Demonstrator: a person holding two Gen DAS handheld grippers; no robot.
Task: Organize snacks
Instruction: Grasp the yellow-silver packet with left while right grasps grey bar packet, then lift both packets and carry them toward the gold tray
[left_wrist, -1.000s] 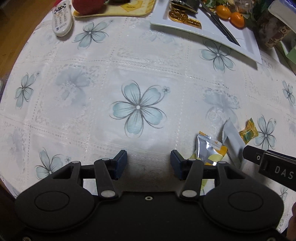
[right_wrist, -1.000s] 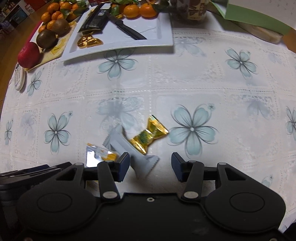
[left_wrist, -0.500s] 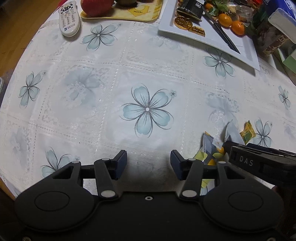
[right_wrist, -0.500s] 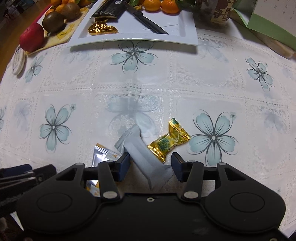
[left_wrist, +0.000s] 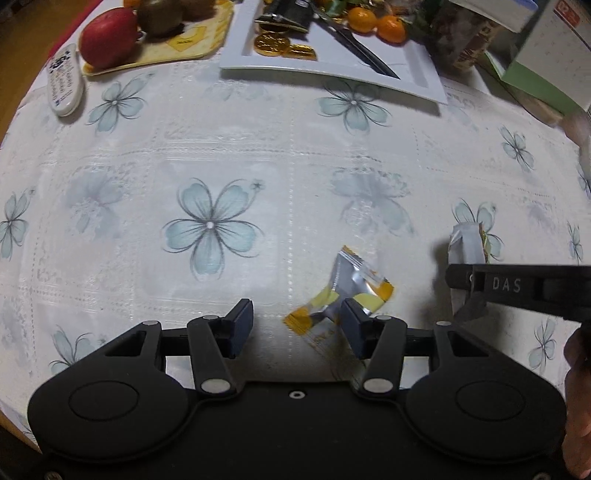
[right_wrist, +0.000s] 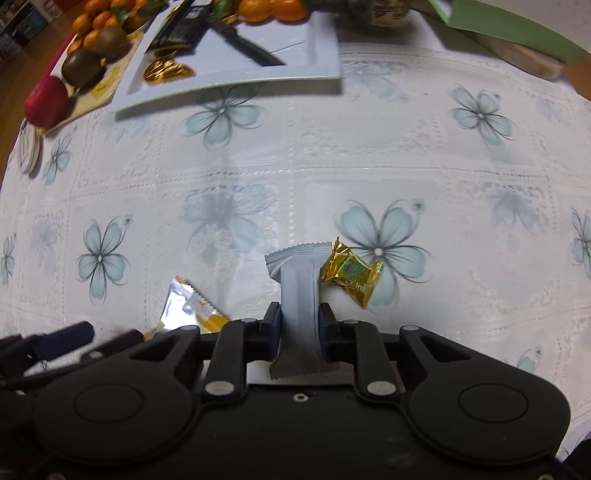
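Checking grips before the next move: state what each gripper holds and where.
Right gripper pinches the grey packet across its middle. Left gripper holds nothing.

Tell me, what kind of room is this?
Most likely a home dining table: a white tablecloth printed with blue flowers, a white remote control, and a white rectangular plate with a black-handled knife beside small orange mandarins.

The surface (right_wrist: 369, 147) is wearing a white cloth with blue flowers. A gold candy (right_wrist: 351, 272) and a silver and orange packet (left_wrist: 345, 291) are lying on it. A white tray (right_wrist: 317, 55), a remote (left_wrist: 65, 81) and a yellow board (left_wrist: 184, 44) are sitting at the far edge.
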